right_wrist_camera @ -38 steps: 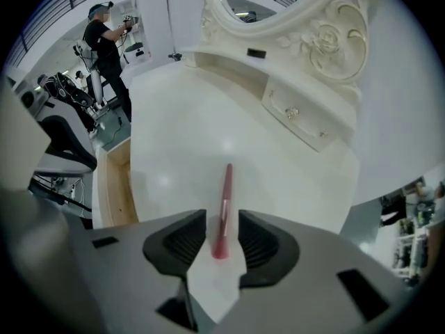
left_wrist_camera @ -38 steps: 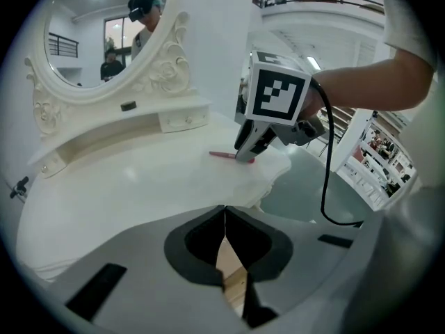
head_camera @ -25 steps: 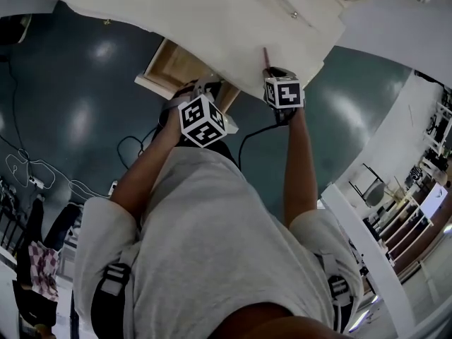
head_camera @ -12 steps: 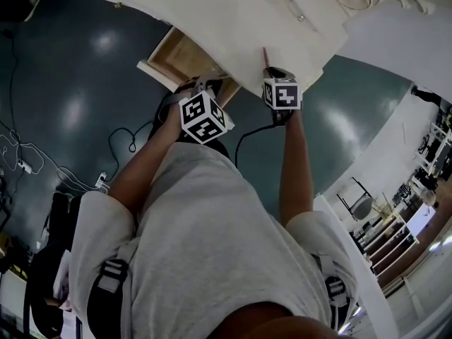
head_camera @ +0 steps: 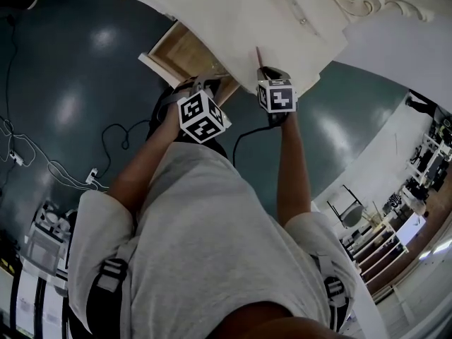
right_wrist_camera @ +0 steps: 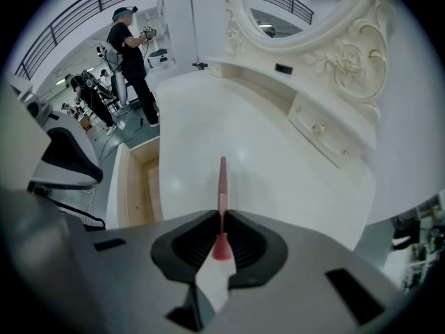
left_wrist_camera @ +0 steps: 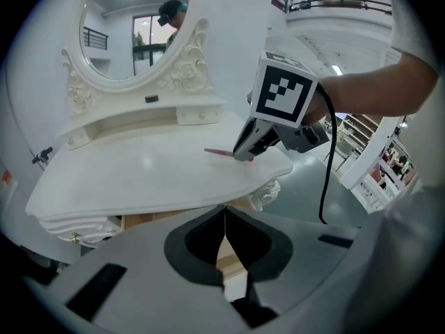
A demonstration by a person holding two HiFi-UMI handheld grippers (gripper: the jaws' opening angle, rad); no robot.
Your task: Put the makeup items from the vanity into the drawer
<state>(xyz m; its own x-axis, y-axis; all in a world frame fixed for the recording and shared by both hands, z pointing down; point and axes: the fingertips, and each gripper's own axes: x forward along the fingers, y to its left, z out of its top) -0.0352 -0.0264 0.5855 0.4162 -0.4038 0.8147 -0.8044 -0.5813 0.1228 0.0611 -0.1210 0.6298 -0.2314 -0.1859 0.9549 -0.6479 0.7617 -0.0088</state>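
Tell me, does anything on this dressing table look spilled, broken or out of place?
Nothing stands out. The vanity top shows no spill or crack, the drawer beneath it stands open, and the right gripper, its jaws having just closed, pinches a thin pink stick by one end. The left gripper is shut, empty.

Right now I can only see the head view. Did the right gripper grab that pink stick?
Observer: Yes. In the right gripper view, the right gripper has just been closing its jaws and is shut on the pink makeup pencil.
Operator: Is the other one holding something too?
Observer: No. The left gripper is shut with nothing between its jaws.
Operator: What's further back there?
Observer: An oval mirror in a carved white frame stands at the back of the vanity.
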